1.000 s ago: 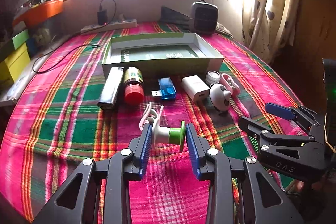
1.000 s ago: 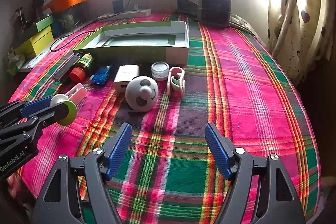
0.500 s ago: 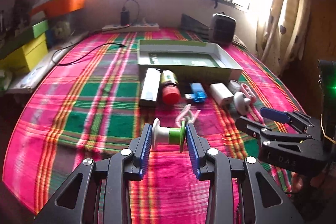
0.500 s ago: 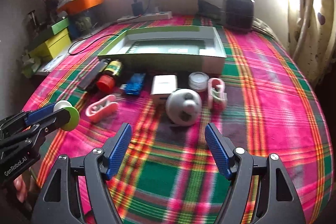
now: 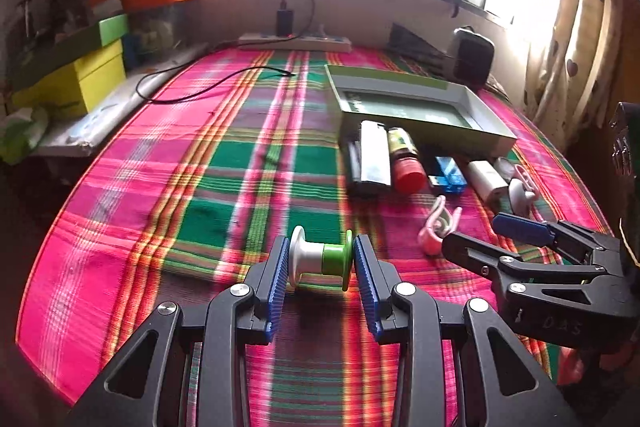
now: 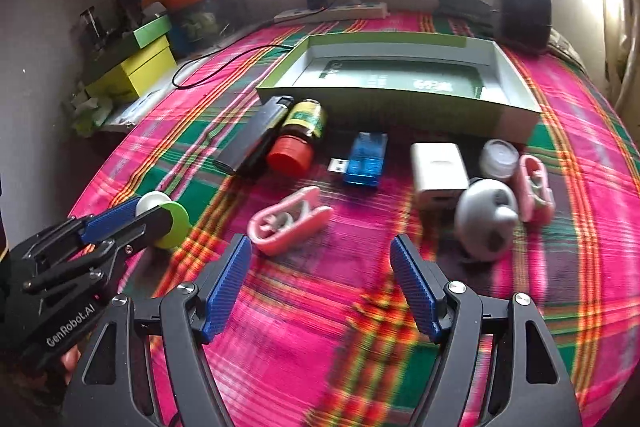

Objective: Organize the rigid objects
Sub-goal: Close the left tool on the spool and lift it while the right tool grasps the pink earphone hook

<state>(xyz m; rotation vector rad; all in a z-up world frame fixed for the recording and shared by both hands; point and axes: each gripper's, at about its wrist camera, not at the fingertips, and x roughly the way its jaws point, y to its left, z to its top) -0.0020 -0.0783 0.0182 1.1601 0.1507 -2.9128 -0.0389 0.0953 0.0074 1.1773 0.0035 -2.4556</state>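
My left gripper [image 5: 320, 261] is shut on a white-and-green spool [image 5: 322, 263], held above the plaid cloth; the spool [image 6: 162, 215] also shows at the left of the right wrist view. My right gripper [image 6: 320, 267] stands open, nothing between its pads, just in front of a pink clip [image 6: 288, 219]. Behind it lie a lighter [image 6: 256, 135], a red-capped bottle [image 6: 298, 139], a blue USB stick [image 6: 362, 159], a white charger [image 6: 438, 171], a grey ball-shaped toy [image 6: 484, 223], a small white jar [image 6: 498, 159] and a second pink clip [image 6: 534, 187]. A green-and-white tray [image 6: 400, 105] sits behind them.
A power strip [image 5: 294, 43] and a black cable [image 5: 208, 87] lie at the far side of the cloth. Yellow and green boxes [image 5: 80, 75] stand on the left. A dark speaker [image 6: 520, 13] is at the back right, curtains [image 5: 568, 39] beyond it.
Both grippers have shifted leftward across the cloth; the row of objects now sits further right in the left wrist view. The pink clip lies closer before the right gripper. The left keeps the spool.
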